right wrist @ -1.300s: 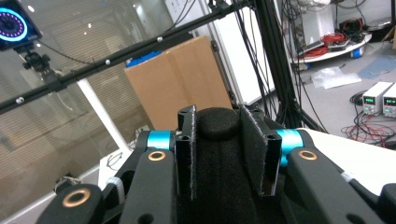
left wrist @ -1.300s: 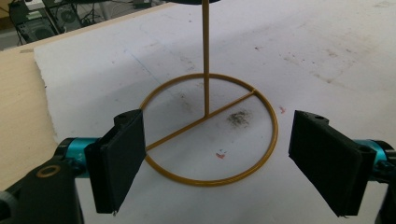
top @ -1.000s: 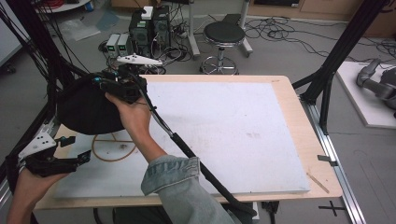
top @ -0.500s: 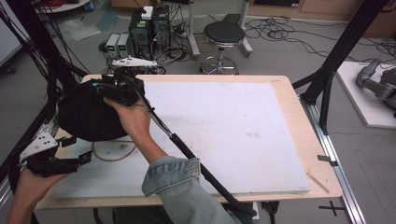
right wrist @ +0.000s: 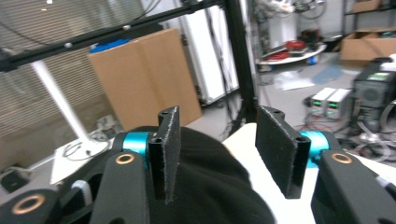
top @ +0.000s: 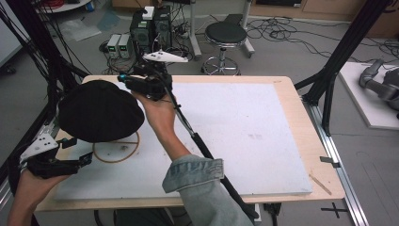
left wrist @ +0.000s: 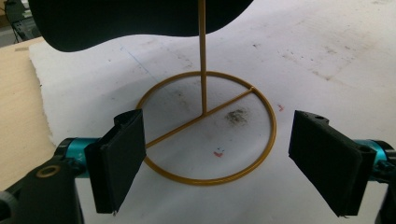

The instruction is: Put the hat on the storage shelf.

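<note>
The black hat [top: 99,110] is left on the gold stand [top: 115,149], with the just-opened right gripper [top: 128,81] empty at its one o'clock and the left gripper [top: 81,151] held open at seven.

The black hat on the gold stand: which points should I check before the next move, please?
1. Black hat sits on top of the gold stand: ok.
2. Right gripper jaws open, having just been opening, nothing between them: ok.
3. Left gripper jaws open, apart from the stand's ring: ok.
4. Stand upright, ring flat on the white board: ok.
5. Hat centred on the rod: cannot tell.
</note>
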The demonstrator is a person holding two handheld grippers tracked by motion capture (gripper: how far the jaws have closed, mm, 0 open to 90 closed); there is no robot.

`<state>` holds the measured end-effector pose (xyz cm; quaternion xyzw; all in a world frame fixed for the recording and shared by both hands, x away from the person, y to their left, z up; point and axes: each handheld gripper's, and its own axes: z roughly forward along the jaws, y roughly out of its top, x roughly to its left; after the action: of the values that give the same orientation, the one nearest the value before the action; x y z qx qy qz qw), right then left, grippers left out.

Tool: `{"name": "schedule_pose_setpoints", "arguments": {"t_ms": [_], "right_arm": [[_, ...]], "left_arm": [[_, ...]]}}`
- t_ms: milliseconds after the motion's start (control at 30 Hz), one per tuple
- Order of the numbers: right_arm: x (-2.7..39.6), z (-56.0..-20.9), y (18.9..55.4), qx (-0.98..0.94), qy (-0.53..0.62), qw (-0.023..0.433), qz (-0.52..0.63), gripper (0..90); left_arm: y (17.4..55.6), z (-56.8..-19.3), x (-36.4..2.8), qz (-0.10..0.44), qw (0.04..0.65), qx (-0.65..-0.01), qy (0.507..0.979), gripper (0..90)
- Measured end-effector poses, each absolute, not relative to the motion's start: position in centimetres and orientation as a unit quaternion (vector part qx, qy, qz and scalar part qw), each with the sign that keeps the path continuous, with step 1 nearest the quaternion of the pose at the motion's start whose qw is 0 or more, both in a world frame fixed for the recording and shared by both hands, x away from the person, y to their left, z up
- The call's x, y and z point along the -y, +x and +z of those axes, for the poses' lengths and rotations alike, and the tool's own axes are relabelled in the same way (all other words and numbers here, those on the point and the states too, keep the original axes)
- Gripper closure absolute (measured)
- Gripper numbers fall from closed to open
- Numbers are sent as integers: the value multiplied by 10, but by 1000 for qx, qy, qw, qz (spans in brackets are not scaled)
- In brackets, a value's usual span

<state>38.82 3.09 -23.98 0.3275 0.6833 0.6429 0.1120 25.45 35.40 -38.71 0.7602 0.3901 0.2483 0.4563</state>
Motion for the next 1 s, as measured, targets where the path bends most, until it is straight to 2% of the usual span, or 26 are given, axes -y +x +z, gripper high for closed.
{"name": "schedule_pose_setpoints", "arguments": {"t_ms": [233,500,833,1000], "right_arm": [[13,-237,392,-666,350,156,640,444],[55,-237,393,-652,370,179,637,406],[123,-251,387,-629,409,231,619,286],[155,-257,381,-615,425,238,620,238]], "left_arm": [[256,-388,-353,248,454,-390,761,190],[257,-389,-352,249,452,-391,762,190],[257,-389,-350,250,450,-391,763,191],[258,-388,-349,251,450,-390,763,190]]}}
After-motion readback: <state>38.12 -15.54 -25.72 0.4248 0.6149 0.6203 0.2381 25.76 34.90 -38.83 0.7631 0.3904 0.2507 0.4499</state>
